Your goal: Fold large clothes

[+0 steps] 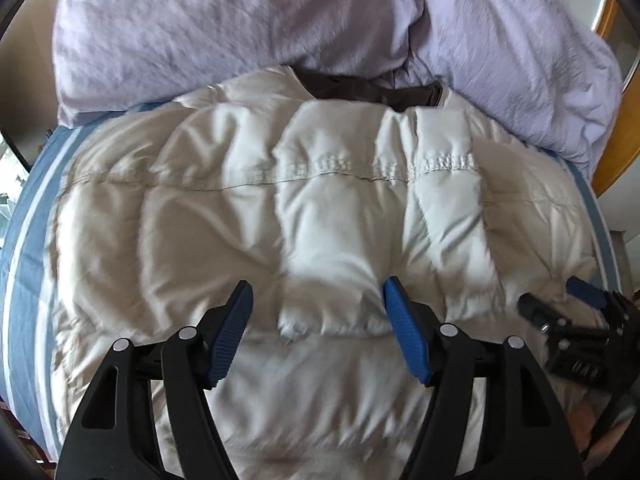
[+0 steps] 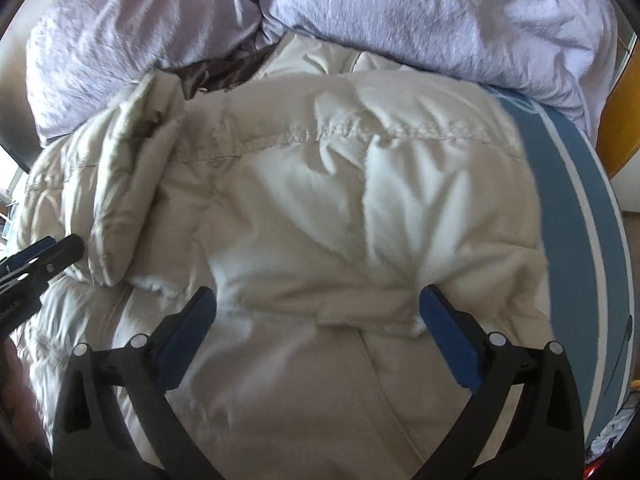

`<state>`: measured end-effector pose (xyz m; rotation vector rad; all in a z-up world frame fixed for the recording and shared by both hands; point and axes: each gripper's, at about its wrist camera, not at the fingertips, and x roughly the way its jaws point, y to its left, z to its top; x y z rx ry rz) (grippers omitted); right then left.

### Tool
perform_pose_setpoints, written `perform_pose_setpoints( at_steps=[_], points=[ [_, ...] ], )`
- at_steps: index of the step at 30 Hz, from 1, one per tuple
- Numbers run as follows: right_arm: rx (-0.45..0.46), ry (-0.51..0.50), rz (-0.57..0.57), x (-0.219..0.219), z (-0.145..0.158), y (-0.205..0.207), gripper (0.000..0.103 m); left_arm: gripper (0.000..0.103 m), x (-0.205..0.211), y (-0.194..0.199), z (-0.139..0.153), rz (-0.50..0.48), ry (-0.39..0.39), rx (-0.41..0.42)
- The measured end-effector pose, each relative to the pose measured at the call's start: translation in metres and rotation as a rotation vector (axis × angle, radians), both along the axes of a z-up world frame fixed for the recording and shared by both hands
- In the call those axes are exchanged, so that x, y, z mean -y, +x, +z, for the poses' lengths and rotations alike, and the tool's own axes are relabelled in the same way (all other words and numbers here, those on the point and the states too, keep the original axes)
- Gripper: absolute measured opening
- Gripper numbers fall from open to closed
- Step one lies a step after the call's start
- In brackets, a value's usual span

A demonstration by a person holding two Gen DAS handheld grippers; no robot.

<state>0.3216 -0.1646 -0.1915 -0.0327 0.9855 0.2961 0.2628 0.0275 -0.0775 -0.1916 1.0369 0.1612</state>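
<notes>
A cream puffer jacket (image 1: 200,220) (image 2: 300,200) lies spread over the bed, its brown lining (image 1: 360,88) (image 2: 216,72) showing at the collar on the far side. Both sleeves are folded in across the body. My left gripper (image 1: 317,284) hovers open just over the jacket, and the end of a folded sleeve (image 1: 332,320) lies between its blue pads without being pressed. My right gripper (image 2: 319,291) stands open wider over the other folded sleeve's end (image 2: 332,308). Each gripper shows at the edge of the other's view: the right gripper (image 1: 554,298), the left gripper (image 2: 60,245).
A rumpled lavender duvet (image 1: 200,20) (image 2: 400,8) is heaped behind the jacket's collar. A blue-and-white striped sheet (image 1: 28,240) (image 2: 572,200) shows along both sides of the jacket. Orange-brown wooden furniture (image 1: 616,152) (image 2: 624,120) stands past the bed's right edge.
</notes>
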Motion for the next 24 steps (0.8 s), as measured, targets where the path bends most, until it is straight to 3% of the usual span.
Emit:
perform_pose_setpoints(
  at_steps=[7, 15, 21, 24],
  points=[
    [0.009, 0.032, 0.018, 0.059, 0.017, -0.049, 0.101, 0.071, -0.057, -0.086, 0.018, 0.059, -0.006, 0.029],
    [-0.106, 0.057, -0.118, 0.159, -0.015, -0.105, 0.101, 0.071, -0.129, -0.178, -0.005, 0.183, -0.019, -0.058],
    [-0.203, 0.111, -0.172, 0.198, -0.042, -0.128, 0.100, 0.071, -0.146, -0.207, -0.025, 0.204, -0.075, -0.103],
    [-0.232, 0.144, -0.171, 0.204, -0.052, -0.133, 0.093, 0.071, -0.144, -0.212, -0.033, 0.191, -0.094, -0.116]
  ],
)
